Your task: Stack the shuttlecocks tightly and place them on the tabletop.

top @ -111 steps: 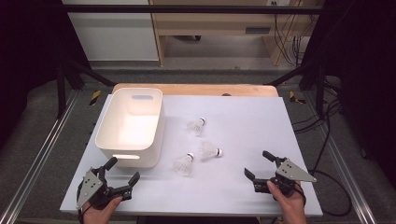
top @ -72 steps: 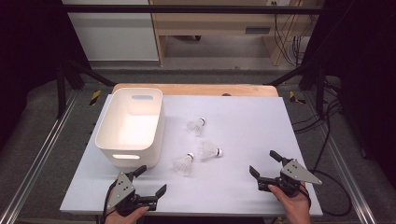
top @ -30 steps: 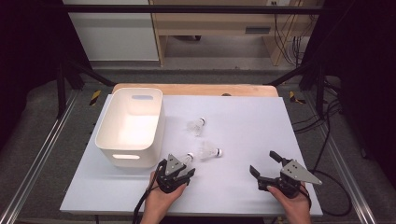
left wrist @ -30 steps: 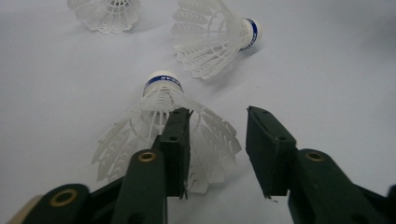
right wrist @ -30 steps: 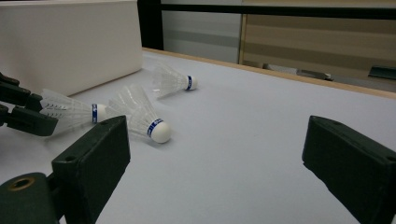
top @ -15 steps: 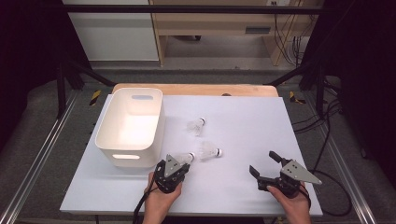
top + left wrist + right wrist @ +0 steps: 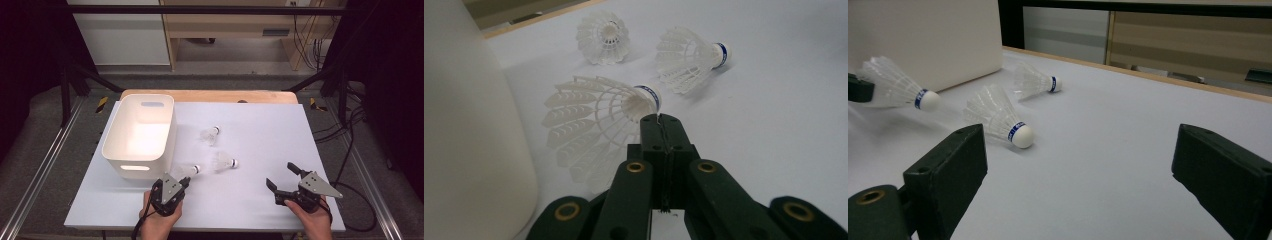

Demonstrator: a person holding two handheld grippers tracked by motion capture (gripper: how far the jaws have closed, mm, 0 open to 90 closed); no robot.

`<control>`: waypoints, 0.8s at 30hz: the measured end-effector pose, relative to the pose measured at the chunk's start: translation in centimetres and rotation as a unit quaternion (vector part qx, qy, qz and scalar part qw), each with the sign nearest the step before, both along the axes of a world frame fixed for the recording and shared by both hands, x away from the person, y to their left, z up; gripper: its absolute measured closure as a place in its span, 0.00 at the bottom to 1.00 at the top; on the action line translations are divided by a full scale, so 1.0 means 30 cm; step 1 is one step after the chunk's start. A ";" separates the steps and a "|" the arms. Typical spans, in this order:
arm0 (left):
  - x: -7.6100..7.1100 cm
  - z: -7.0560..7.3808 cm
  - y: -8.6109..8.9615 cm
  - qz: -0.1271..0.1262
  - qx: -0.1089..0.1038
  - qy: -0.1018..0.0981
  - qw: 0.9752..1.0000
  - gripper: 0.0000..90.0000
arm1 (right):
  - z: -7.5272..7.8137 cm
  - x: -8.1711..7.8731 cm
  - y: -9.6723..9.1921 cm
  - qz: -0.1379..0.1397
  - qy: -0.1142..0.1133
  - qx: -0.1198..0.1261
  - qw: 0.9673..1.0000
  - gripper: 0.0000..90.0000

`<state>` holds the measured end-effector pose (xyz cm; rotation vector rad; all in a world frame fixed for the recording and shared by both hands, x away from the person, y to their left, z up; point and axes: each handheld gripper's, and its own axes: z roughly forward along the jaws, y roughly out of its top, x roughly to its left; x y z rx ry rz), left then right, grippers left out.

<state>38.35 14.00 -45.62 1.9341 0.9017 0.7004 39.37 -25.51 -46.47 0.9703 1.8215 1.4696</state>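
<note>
Left gripper view, nearest first: the left gripper has its black fingers pressed fully together, pinching the edge of the skirt of the nearest shuttlecock just behind its cork. That thin bite on the feathers looks chosen because the cork is round and would slip. The shuttlecock hangs off the fingertips beside the wall of the white bin, which suggests the bin is where it is bound.

From the high view, the left gripper sits at the near edge of the bench, just in front of the bin. The right gripper rests near the bench's front right with its fingers spread wide and nothing between them, probably waiting its turn. A second shuttlecock lies between the two grippers, and a third lies farther back, both on their sides on the bench.

Against the picture from a second ago, the left fingers have closed from partly open onto the shuttlecock, and the hand has shifted slightly with it. The right gripper and the two loose shuttlecocks have not moved.
</note>
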 end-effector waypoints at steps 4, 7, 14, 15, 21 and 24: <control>-0.021 0.010 0.022 0.009 0.024 -0.013 1.000 1.00 | -0.001 0.000 0.002 0.000 0.001 -0.005 1.000 0.09; -0.028 0.010 0.030 0.009 0.034 -0.010 0.999 1.00 | -0.006 0.001 0.001 -0.001 0.002 -0.005 1.000 0.09; -0.056 0.006 0.035 0.003 0.067 -0.007 0.998 1.00 | -0.003 -0.002 -0.003 -0.003 0.002 -0.004 1.000 0.09; -0.059 0.007 0.037 0.003 0.069 -0.006 0.998 1.00 | -0.003 -0.002 -0.003 -0.003 0.002 -0.004 1.000 0.09; -0.073 0.020 0.047 0.003 0.081 -0.011 0.997 1.00 | -0.007 0.001 0.004 -0.001 0.004 -0.007 1.000 0.09; -0.077 0.021 0.047 0.002 0.089 -0.010 0.996 1.00 | -0.008 0.001 0.006 0.001 0.004 -0.009 1.000 0.09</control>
